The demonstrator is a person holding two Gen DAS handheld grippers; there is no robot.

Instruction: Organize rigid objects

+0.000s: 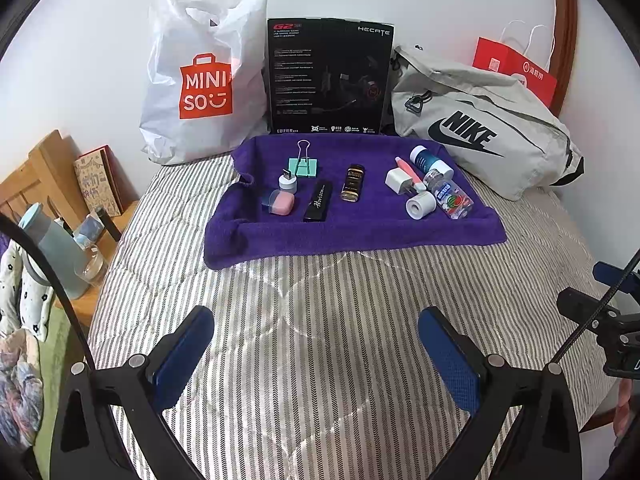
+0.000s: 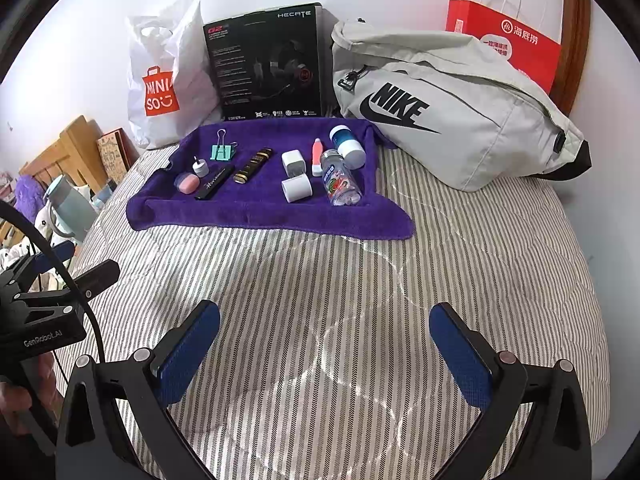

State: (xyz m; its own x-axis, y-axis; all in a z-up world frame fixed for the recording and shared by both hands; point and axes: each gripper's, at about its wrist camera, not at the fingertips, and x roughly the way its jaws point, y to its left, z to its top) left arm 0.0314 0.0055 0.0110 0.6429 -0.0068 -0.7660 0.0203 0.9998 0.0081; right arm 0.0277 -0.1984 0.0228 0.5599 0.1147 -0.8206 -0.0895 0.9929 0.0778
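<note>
left gripper [image 1: 316, 354] and right gripper [image 2: 324, 350]: both spread wide, clamped on nothing, hovered over the striped quilt [image 1: 320, 300]. farther out, on a purple towel [image 1: 360, 228]: green binder clip [image 1: 305, 164], pink case [image 1: 280, 203], black bar [image 1: 318, 201], gold-black tube [image 1: 352, 182], white charger [image 1: 398, 181], clear bottle [image 1: 450, 195]. behind the towel, against the wall: white shopping bag [image 1: 200, 80], black box [image 1: 330, 76], grey bag [image 1: 480, 120].

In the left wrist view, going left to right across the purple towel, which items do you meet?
Pink case → black Horizon bar → black-and-gold tube → white charger plug → white cylinder → clear candy bottle. All lie on the purple towel; both grippers hang back, open.
</note>
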